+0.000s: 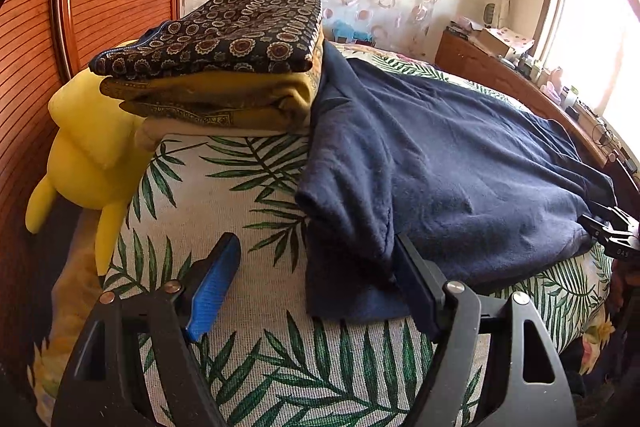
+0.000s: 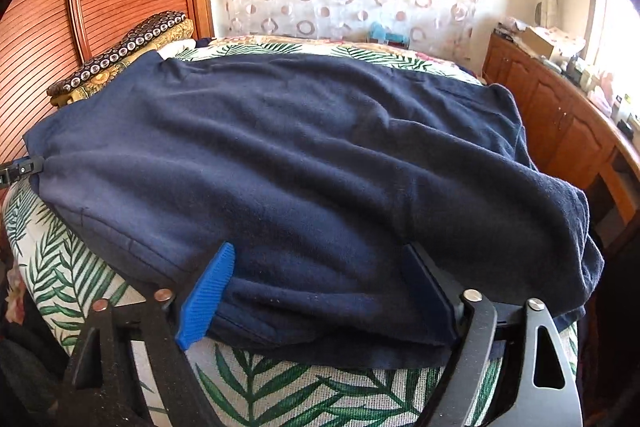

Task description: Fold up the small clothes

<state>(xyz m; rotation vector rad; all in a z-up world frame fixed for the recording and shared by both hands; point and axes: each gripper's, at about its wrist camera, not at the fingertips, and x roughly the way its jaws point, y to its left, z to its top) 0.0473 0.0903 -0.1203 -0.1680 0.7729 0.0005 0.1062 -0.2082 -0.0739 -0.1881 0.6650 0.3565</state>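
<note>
Left wrist view: at the far left a slatted wooden door (image 1: 36, 67) closes off the side, and a yellow plush toy (image 1: 88, 155) hangs over the left edge of the bed (image 1: 224, 187), whose palm-leaf cover lies bare in the lower centre. Above it, in the upper centre, sits a stack of folded clothes (image 1: 216, 67), a dark ring-patterned piece on top of mustard ones. Just right of the stack the navy garment (image 1: 440, 163) lies spread across the bed toward the right edge, its near left corner drooping down to the left gripper (image 1: 316, 255). These fingers stand wide apart; the blue pad (image 1: 212, 287) is over bare cover, while the dark right finger (image 1: 416, 283) touches the garment's hem. Nothing is pinched. At the far right the black tip of the other tool shows at the garment's edge, with a wooden cabinet (image 1: 472, 63) and bright window behind.

Right wrist view: the door is again at upper left, the folded stack (image 2: 120, 59) beside it. The garment (image 2: 300, 147) fills the middle, its near hem overhanging the bed's front edge (image 2: 280, 379). The right gripper (image 2: 320, 287) points downward at that hem with its fingers spread; cloth lies between them, not squeezed. Right of the bed a narrow gap runs along the cabinet (image 2: 560, 131).
</note>
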